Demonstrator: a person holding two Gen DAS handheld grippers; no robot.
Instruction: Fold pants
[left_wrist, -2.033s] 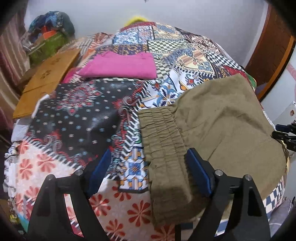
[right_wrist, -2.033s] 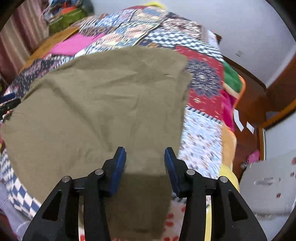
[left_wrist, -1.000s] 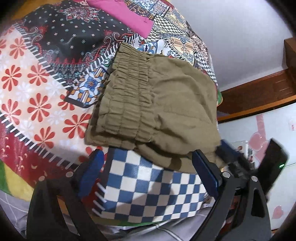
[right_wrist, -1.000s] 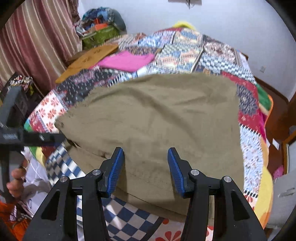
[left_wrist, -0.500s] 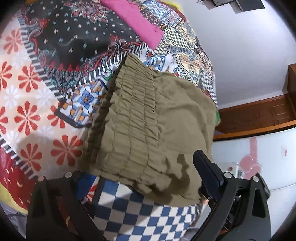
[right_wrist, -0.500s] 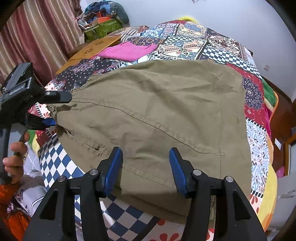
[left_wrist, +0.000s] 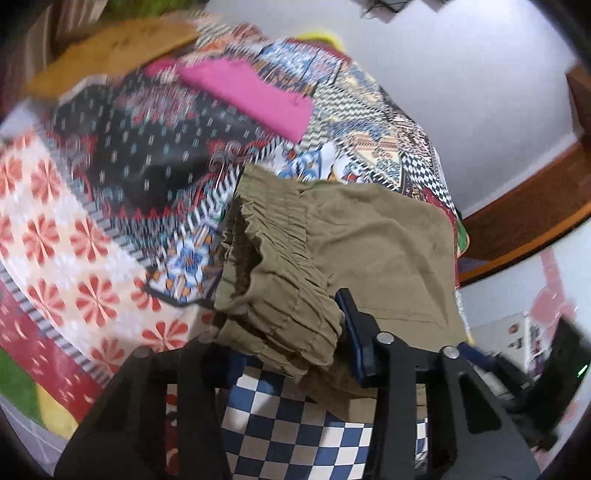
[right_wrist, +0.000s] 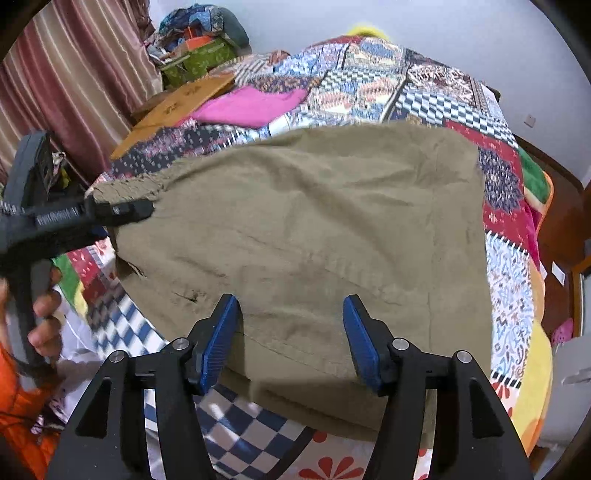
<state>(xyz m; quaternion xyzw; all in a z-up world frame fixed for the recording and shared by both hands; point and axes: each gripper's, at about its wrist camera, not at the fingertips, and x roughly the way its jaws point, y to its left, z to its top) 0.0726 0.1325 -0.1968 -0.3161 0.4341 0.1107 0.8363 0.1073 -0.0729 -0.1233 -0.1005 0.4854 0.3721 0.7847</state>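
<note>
Pants (left_wrist: 369, 251) of olive-khaki woven cloth lie on the patchwork quilt (left_wrist: 74, 258) of a bed, at its near edge. In the left wrist view the shirred elastic waistband (left_wrist: 273, 280) bunches into ridged folds between the fingers of the left gripper (left_wrist: 280, 332), which have just been closing and now pinch it. A flat magenta garment (left_wrist: 251, 96) and a wooden board (left_wrist: 110, 51) lie farther back, blurred.

The right wrist view shows the broad, faintly creased pant cloth and its seam, which the left view cuts off. The right gripper (right_wrist: 291, 332) hovers with its ribbed blue fingers (right_wrist: 221, 332) parted above the hem, having just been opening, with nothing pinched. A hand (right_wrist: 44, 314) works the left gripper's handle.
</note>
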